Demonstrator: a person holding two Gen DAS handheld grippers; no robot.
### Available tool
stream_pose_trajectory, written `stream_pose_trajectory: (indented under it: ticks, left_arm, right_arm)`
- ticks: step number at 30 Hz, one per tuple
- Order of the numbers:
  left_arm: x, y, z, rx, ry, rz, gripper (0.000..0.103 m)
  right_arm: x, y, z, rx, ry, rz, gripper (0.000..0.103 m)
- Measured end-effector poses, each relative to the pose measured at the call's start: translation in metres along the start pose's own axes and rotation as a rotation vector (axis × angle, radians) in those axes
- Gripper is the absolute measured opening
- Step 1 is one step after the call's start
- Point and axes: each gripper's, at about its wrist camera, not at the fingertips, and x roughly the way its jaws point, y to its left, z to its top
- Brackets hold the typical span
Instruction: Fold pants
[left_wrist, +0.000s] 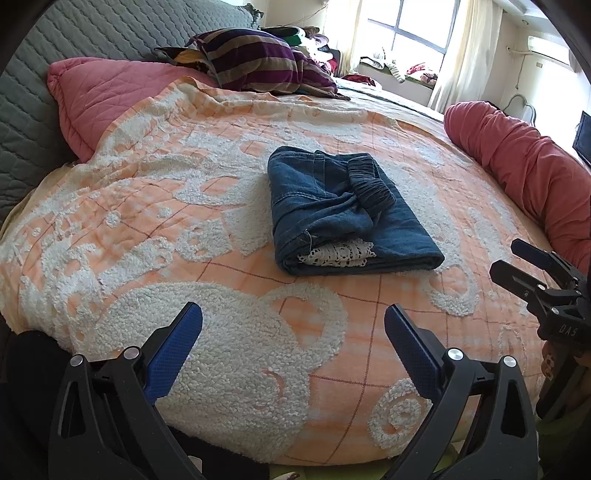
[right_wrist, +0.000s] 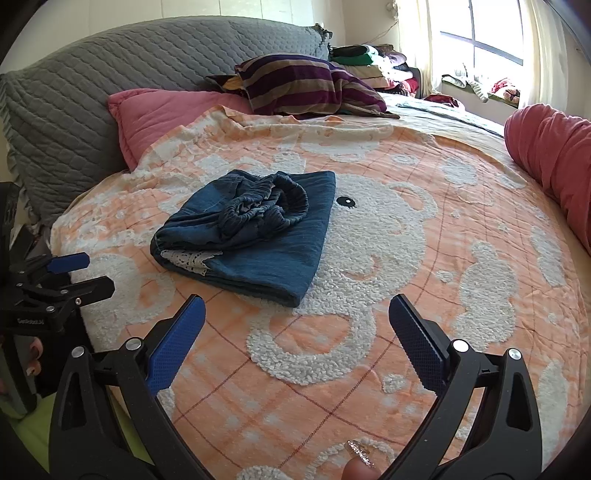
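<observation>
Sunlit and cluttered, the bedroom held a wide bed (left_wrist: 221, 332) covered by a peach-and-white quilted blanket (right_wrist: 406, 295) with tufted, woolly white shapes raised on it. Beyond both claws, a grey quilted headboard cushion (right_wrist: 74, 92) leaned at the far edge, with a pink quilted pillow (left_wrist: 110, 92) and a purple-and-tan striped pillow (right_wrist: 306, 81) in front of it. A long red fabric bolster (left_wrist: 524, 173) lay off to the right of the claws.

Ahead of both claws, well apart from them, sat the dark blue denim pants (left_wrist: 343, 214), already folded into a compact, thick rectangle. Their gathered elastic waistband (right_wrist: 266, 206) bunched loosely on top, and a strip of white lace trim (left_wrist: 336, 254) peeked from the near edge between layers. By my judgement the folding was essentially done; only the rumpled waistband might want smoothing.

The left claw (left_wrist: 293, 343) hung over the blanket's near edge, its blue textured pads spread wide, holding nothing. The right claw (right_wrist: 297, 332) likewise stood spread and empty, short of the bundle.
</observation>
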Motion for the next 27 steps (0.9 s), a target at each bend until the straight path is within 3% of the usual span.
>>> stream_pose_trajectory:
  ticks: [9, 14, 19, 23, 26, 27]
  left_arm:
    - [0.001, 0.002, 0.002, 0.007, 0.002, 0.006, 0.099]
    - [0.003, 0.008, 0.006, 0.011, 0.013, 0.08, 0.099]
    - [0.006, 0.025, 0.019, 0.003, -0.001, 0.064, 0.099]
    - [0.031, 0.052, 0.037, -0.025, 0.04, 0.103, 0.099]
    - [0.06, 0.085, 0.059, -0.071, 0.081, 0.169, 0.099]
    - [0.074, 0.101, 0.069, -0.087, 0.1, 0.204, 0.099]
  right_arm:
    - [0.0, -0.003, -0.001, 0.014, 0.001, -0.026, 0.094]
    - [0.001, -0.009, -0.002, 0.028, 0.007, -0.051, 0.094]
    - [0.005, -0.028, -0.004, 0.075, -0.002, -0.094, 0.094]
    - [0.011, -0.06, -0.003, 0.114, 0.005, -0.175, 0.094]
    - [0.017, -0.108, 0.002, 0.167, 0.006, -0.289, 0.094]
    - [0.017, -0.108, 0.002, 0.167, 0.006, -0.289, 0.094]
